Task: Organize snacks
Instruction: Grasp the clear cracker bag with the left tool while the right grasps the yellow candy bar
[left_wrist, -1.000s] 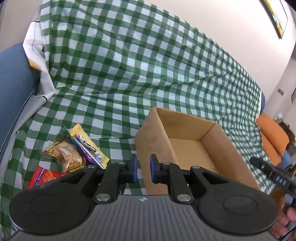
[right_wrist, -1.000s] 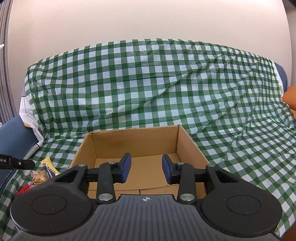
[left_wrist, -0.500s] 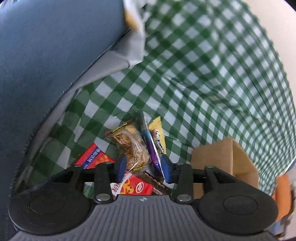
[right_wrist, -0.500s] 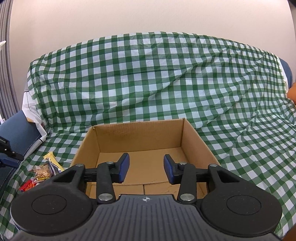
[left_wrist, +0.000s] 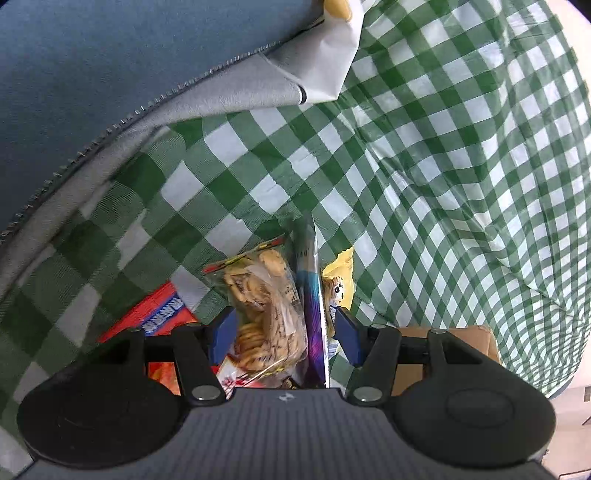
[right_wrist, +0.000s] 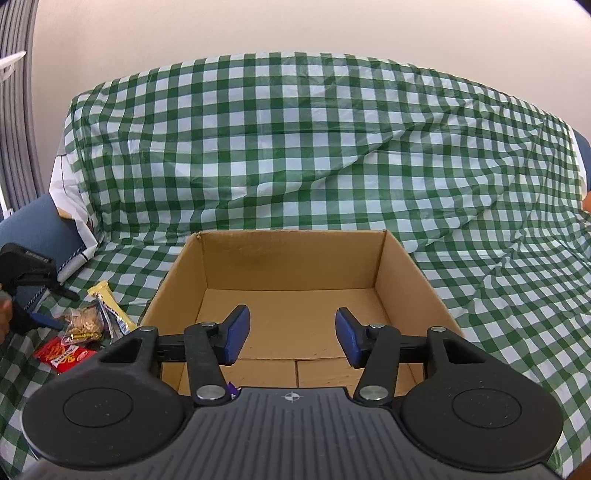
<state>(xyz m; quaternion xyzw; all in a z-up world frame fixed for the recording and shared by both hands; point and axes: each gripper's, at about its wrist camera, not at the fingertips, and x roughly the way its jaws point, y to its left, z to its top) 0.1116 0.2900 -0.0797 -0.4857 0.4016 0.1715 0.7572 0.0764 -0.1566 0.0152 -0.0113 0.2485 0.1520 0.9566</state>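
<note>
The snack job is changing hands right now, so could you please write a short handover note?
Left gripper: open, its fingers on either side of the clear cracker bag and purple packet; not closed yet.
Right gripper: open, holding nothing, over the cardboard box.
Snacks: the yellow packet and red packet lie with them in a pile on the checked cloth, left of the box.
Done: nothing visible in the box.
Left: move every snack into it.

Green checked cloth (right_wrist: 332, 155); blue cushion (left_wrist: 110, 55); grey curtain (right_wrist: 14, 110).
</note>
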